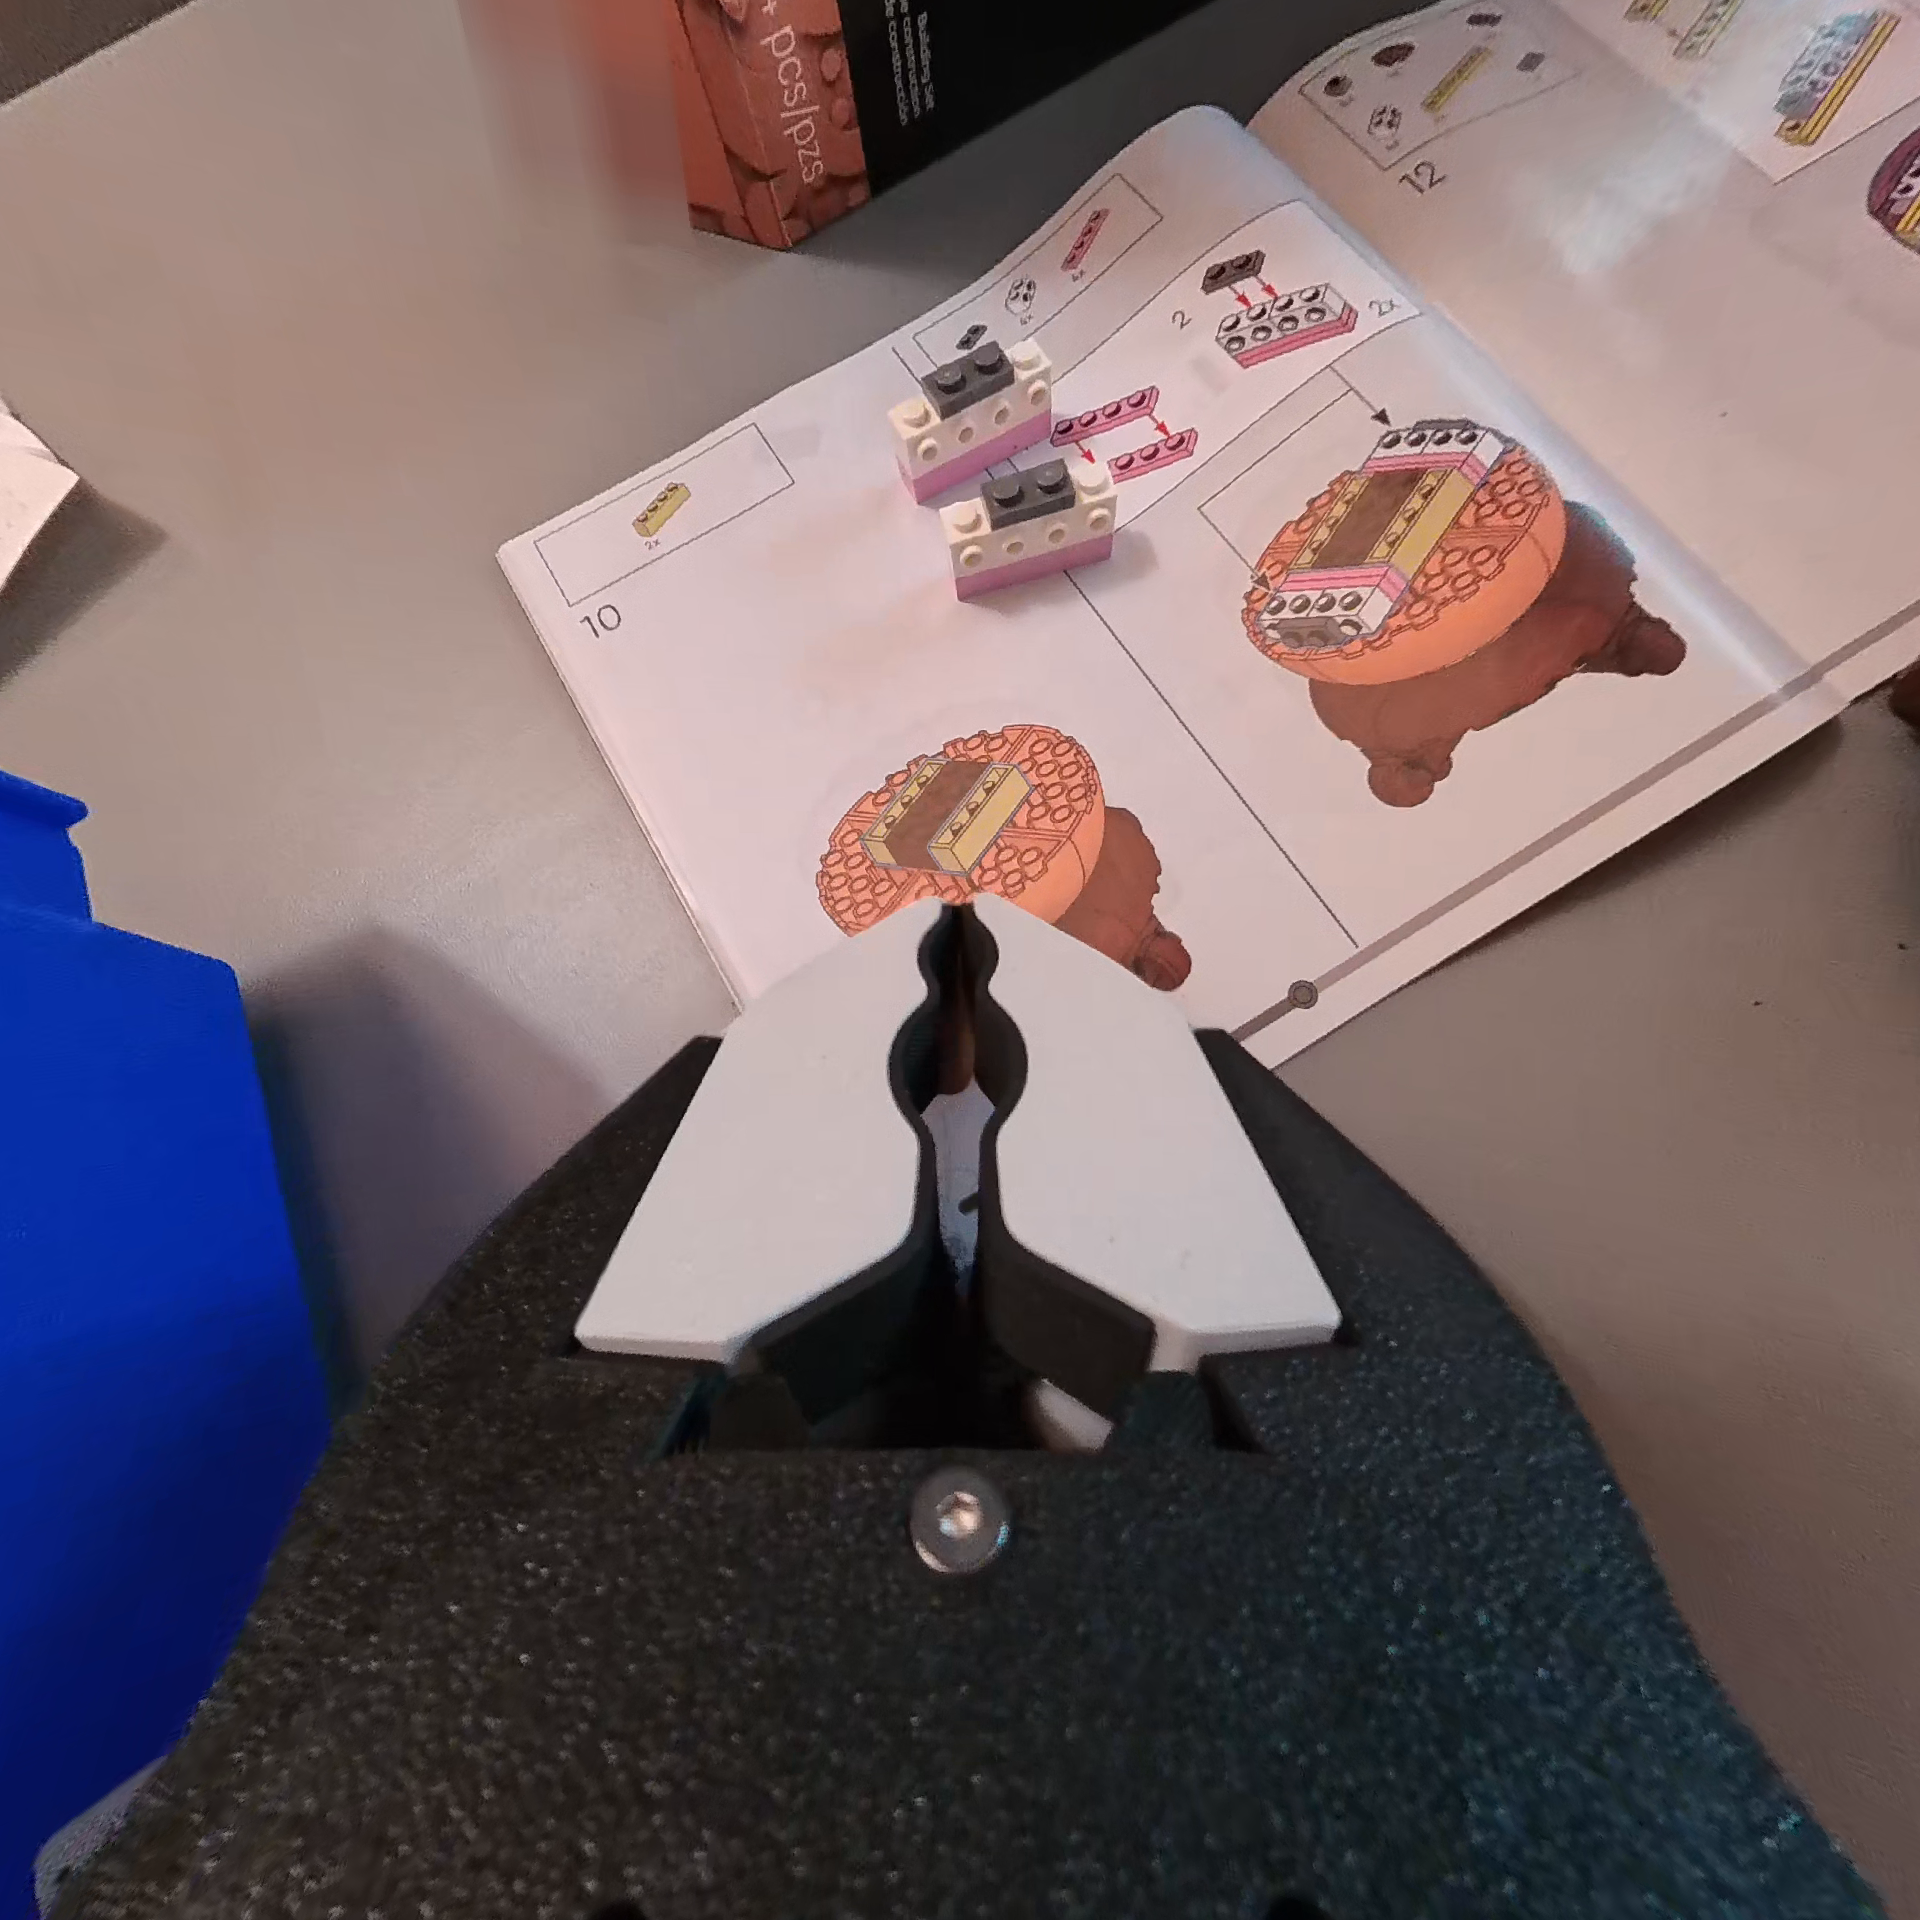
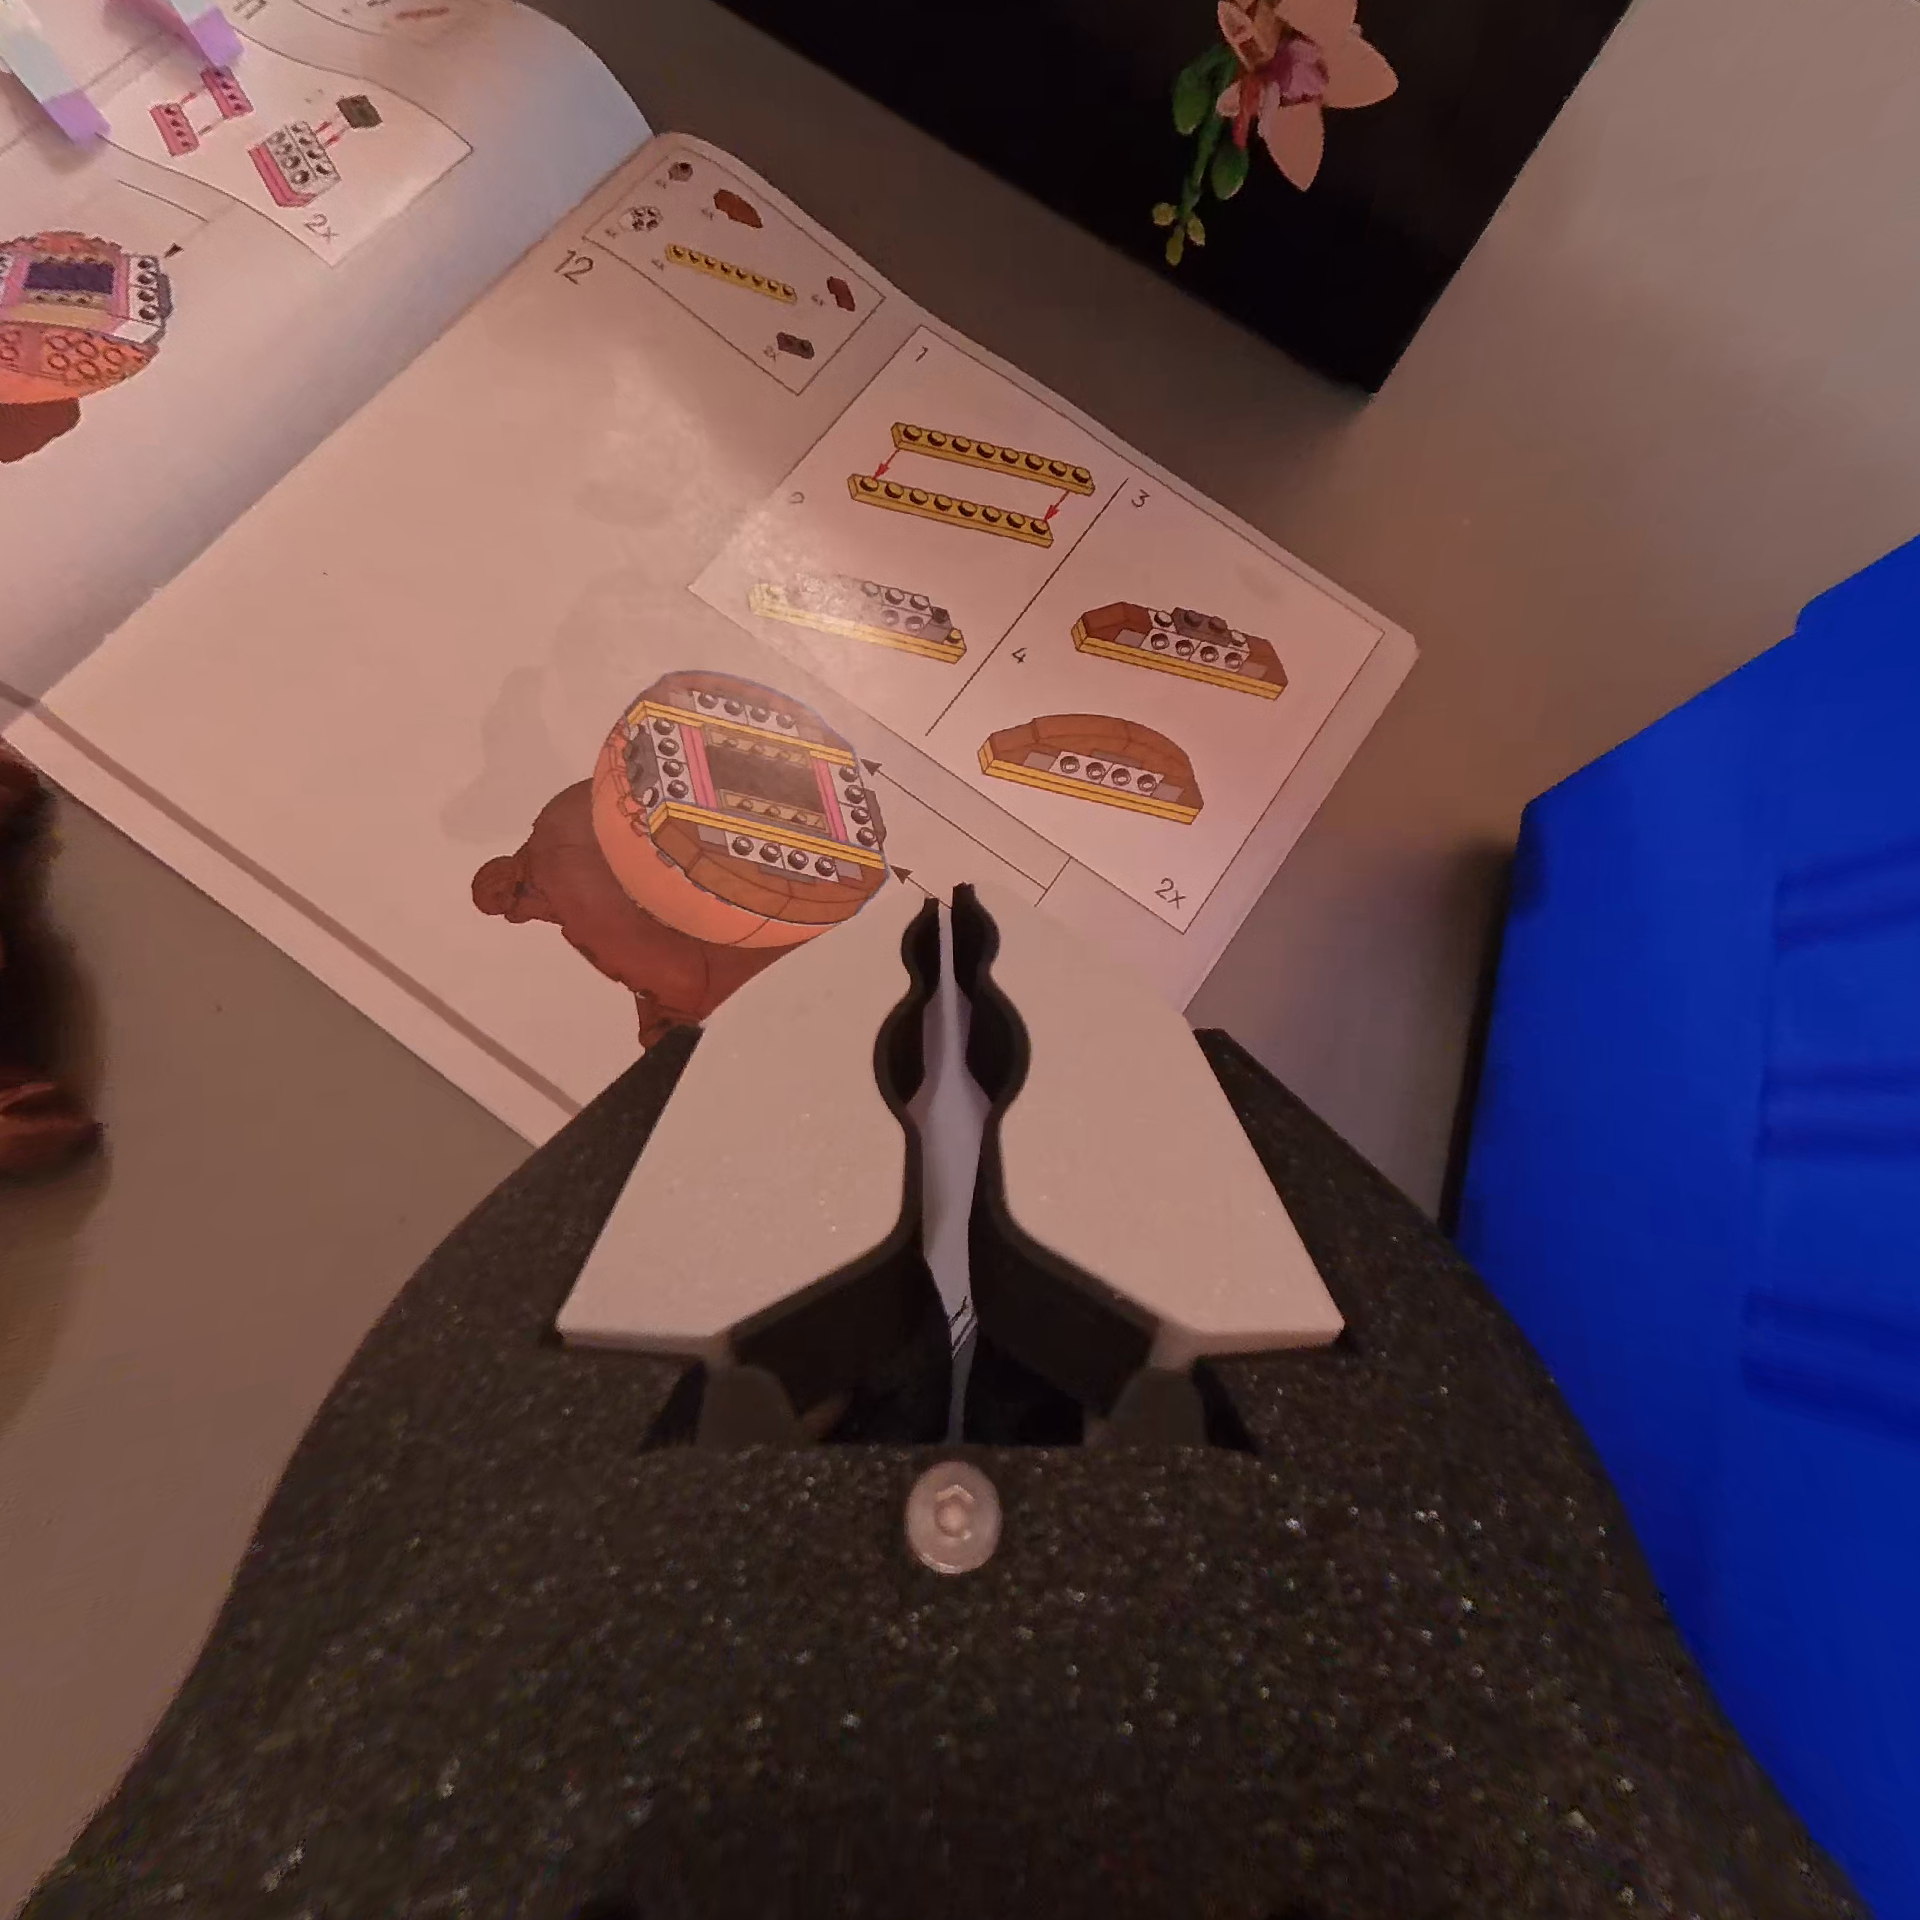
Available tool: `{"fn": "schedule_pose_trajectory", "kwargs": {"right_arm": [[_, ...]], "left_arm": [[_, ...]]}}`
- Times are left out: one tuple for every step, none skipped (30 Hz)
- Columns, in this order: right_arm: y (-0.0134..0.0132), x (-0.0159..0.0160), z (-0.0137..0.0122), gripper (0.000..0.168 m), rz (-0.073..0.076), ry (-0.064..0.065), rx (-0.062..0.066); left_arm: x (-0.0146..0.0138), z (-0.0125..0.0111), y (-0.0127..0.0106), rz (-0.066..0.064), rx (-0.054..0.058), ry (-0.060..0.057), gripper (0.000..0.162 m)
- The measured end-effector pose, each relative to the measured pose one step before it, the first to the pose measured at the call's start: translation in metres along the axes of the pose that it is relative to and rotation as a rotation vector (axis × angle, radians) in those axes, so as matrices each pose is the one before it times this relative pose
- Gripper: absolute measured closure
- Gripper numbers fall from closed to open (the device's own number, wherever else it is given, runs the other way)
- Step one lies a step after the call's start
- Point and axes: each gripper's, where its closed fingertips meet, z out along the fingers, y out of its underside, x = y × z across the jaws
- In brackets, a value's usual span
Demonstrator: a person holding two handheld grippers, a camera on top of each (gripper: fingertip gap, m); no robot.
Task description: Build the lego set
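Two small brick assemblies, each white bricks on a lavender plate with a dark grey plate on top, stand on the open instruction booklet: one farther, one nearer. My left gripper is shut, with its tips above the booklet's near edge and well short of the assemblies. My right gripper is shut to a thin slit that shows only the white page, over the booklet's right-hand page. The assemblies show blurred at the top left of the right wrist view.
A blue bin stands close on the left of the left gripper, and another on the right of the right gripper. An orange and black box lies beyond the booklet. A black box with a flower picture lies at the back. A brown object sits at the left edge. The grippers' ends are close to 30 centimeters from one another.
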Motion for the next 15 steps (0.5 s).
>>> {"fn": "schedule_pose_trajectory", "kwargs": {"right_arm": [[0.00006, -0.00006, 0.00002, 0.166, 0.0042, -0.0071, -0.0001], [0.00005, 0.00014, -0.00003, 0.166, 0.0031, -0.0042, 0.0005], [-0.00002, 0.00003, 0.00003, 0.166, 0.0015, -0.0013, 0.0026], [0.00000, 0.00007, 0.00002, 0.166, 0.0000, 0.0008, 0.0046], [-0.00006, -0.00001, -0.00010, 0.166, -0.0007, 0.0025, 0.0048], [-0.00005, 0.00004, 0.00004, 0.166, -0.0005, 0.0034, 0.0046], [-0.00001, 0.00003, -0.00007, 0.166, -0.0027, 0.0050, 0.0029], [-0.00012, 0.00021, -0.00003, 0.165, -0.0068, 0.0072, 0.0010], [-0.00017, 0.00100, -0.00027, 0.164, -0.0089, 0.0137, 0.0003], [-0.00031, 0.00144, -0.00016, 0.161, -0.0087, 0.0174, 0.0000], [-0.00112, 0.00078, -0.00046, 0.158, -0.0094, 0.0135, 0.0056], [-0.00316, -0.00134, -0.00104, 0.156, -0.0061, 0.0014, 0.0214], [-0.00457, -0.00180, -0.00144, 0.156, 0.0028, -0.0044, 0.0287], [-0.00354, -0.00191, -0.00145, 0.155, 0.0073, -0.0106, 0.0190], [-0.00218, -0.00219, -0.00105, 0.152, 0.0047, -0.0174, 0.0066]], "left_arm": [[0.00048, -0.00084, 0.00076, -0.0054, 0.0024, -0.0011, 0.162], [0.00042, -0.00090, 0.00075, -0.0049, 0.0032, -0.0024, 0.162], [0.00049, -0.00090, 0.00072, -0.0039, 0.0028, -0.0040, 0.162], [0.00049, -0.00082, 0.00082, -0.0018, -0.0002, -0.0038, 0.162], [0.00069, -0.00089, 0.00073, 0.0010, -0.0026, -0.0022, 0.162], [0.00075, -0.00069, 0.00056, 0.0013, -0.0008, -0.0016, 0.162], [0.00066, -0.00068, 0.00045, -0.0009, 0.0018, -0.0003, 0.162], [0.00068, -0.00055, 0.00056, -0.0038, 0.0014, 0.0031, 0.162], [0.00079, -0.00065, 0.00040, -0.0056, -0.0003, 0.0064, 0.162], [0.00075, -0.00055, 0.00038, -0.0052, -0.0012, 0.0079, 0.162], [0.00033, -0.00054, 0.00027, -0.0043, -0.0016, 0.0063, 0.162], [-0.00050, -0.00034, 0.00012, -0.0030, -0.0024, 0.0001, 0.161], [-0.00124, -0.00036, -0.00001, 0.0017, -0.0033, -0.0079, 0.159], [-0.00182, -0.00052, -0.00054, 0.0068, -0.0024, -0.0148, 0.155], [-0.00141, -0.00073, -0.00132, 0.0099, 0.0008, -0.0144, 0.152]]}}
